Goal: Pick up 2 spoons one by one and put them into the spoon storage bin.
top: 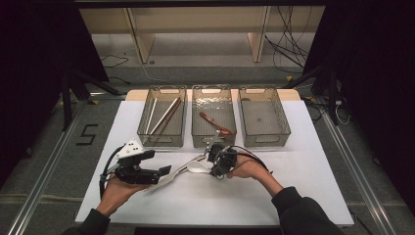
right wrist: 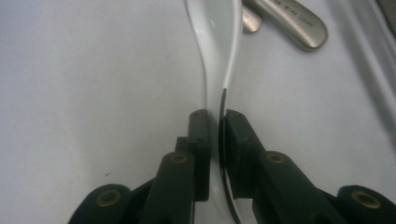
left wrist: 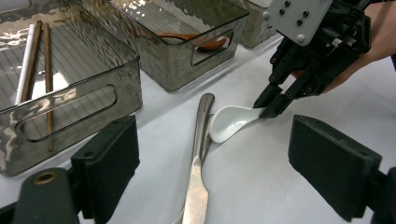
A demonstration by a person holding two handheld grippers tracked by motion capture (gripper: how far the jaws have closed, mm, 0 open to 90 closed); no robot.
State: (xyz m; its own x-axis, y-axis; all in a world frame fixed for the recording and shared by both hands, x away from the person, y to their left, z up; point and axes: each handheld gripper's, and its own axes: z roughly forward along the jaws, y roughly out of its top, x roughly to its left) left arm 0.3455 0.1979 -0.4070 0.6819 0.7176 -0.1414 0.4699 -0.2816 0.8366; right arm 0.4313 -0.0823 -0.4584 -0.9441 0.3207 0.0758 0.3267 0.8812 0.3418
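Observation:
A white ceramic soup spoon [left wrist: 229,122] lies on the white table, its bowl against a metal knife [left wrist: 198,177]. My right gripper [right wrist: 214,121] is shut on the white spoon's handle [right wrist: 215,60]; from the left gripper view its jaws [left wrist: 268,105] pinch the handle end low at the table. My left gripper [top: 164,172] is open, its wide jaws either side of the knife and spoon, a little short of them. In the high view the white spoon [top: 198,167] lies between both hands.
Three smoky plastic bins stand at the back: the left bin [top: 162,115] holds chopsticks, the middle bin [top: 213,115] a brown spoon [top: 215,123], and the right bin [top: 263,115] looks empty. Metal cutlery [top: 176,174] lies between the grippers.

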